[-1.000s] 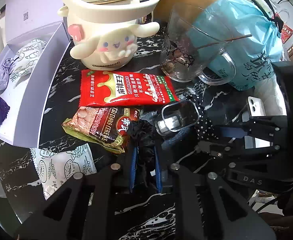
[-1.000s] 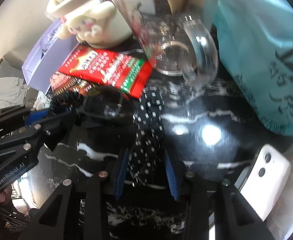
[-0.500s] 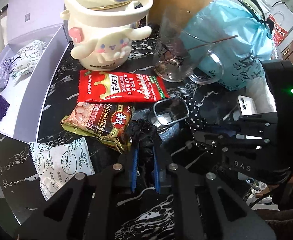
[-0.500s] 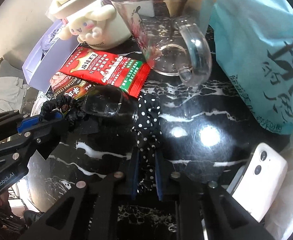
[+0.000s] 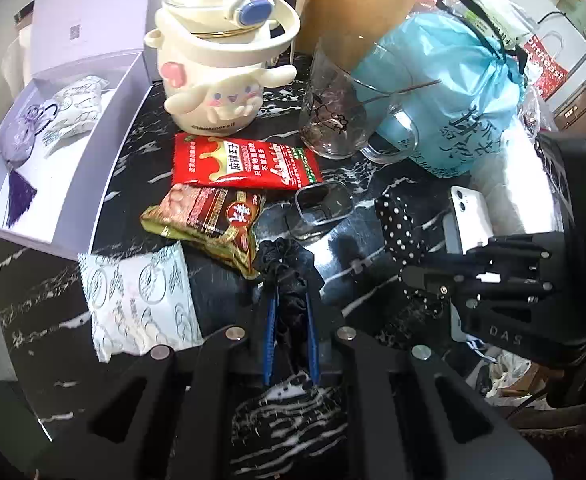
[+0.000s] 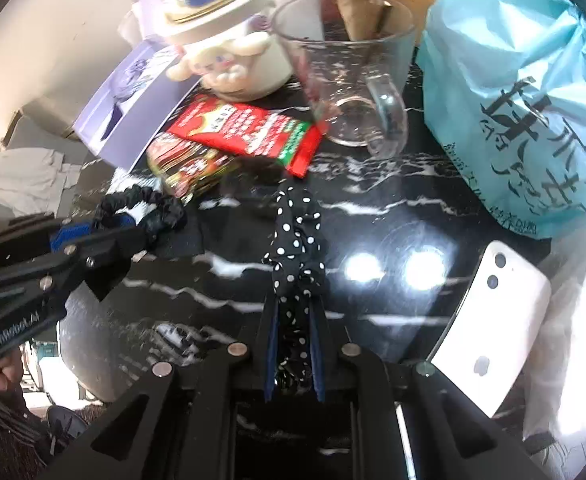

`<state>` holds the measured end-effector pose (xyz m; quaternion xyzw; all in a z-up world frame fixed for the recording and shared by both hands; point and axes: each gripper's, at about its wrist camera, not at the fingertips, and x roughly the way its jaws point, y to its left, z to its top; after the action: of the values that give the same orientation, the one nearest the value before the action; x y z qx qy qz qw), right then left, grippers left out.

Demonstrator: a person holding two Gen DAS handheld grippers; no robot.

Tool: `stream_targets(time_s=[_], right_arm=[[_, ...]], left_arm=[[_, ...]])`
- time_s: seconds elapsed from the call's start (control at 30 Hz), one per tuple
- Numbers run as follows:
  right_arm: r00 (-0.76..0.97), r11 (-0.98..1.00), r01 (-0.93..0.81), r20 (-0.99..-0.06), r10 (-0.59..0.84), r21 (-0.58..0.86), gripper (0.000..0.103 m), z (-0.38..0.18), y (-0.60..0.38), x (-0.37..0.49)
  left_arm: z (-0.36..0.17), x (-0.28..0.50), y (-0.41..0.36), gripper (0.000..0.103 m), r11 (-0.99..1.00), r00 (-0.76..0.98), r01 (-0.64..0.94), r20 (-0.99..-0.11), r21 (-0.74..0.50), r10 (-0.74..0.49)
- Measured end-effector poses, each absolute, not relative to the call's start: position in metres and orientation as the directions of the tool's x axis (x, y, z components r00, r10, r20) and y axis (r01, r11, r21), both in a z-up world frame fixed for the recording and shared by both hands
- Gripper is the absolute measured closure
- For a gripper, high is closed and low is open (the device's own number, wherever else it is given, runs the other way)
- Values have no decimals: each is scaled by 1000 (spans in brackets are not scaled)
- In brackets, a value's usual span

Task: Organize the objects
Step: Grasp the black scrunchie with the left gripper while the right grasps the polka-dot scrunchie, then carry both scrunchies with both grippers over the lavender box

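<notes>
My left gripper (image 5: 289,300) is shut on a black scrunchie (image 5: 285,264) and holds it over the black marble table (image 5: 213,292). It also shows in the right wrist view (image 6: 141,208). My right gripper (image 6: 295,312) is shut on a black polka-dot scrunchie (image 6: 297,236), lifted above the table. That scrunchie (image 5: 397,220) and the right gripper (image 5: 413,276) appear at the right of the left wrist view.
A cream Cinnamoroll jug (image 5: 221,76), a glass mug (image 5: 345,108), a red snack packet (image 5: 241,164), a brown snack packet (image 5: 209,220), a small clear case (image 5: 323,204), a white sachet (image 5: 141,296), a teal bag (image 5: 449,92), a white phone (image 6: 493,328) and an open lilac box (image 5: 53,140) crowd the table.
Both grippers have closed on their scrunchies and pulled back and up with them. The right gripper's jaws were wider a second ago.
</notes>
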<state>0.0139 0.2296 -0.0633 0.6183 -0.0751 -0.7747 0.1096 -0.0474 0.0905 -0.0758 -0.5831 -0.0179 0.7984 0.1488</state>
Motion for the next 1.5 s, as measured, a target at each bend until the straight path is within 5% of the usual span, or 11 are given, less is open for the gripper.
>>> stream_targets(time_s=[0.57, 1.5], right_arm=[[-219, -925, 290, -924, -314, 245, 90, -14, 167, 26], [-133, -759, 607, -911, -390, 236, 90, 10, 25, 16]], left_arm=[[-22, -4, 54, 91, -969, -349, -151, -907, -194, 236], [10, 69, -90, 91, -968, -418, 196, -906, -159, 64]])
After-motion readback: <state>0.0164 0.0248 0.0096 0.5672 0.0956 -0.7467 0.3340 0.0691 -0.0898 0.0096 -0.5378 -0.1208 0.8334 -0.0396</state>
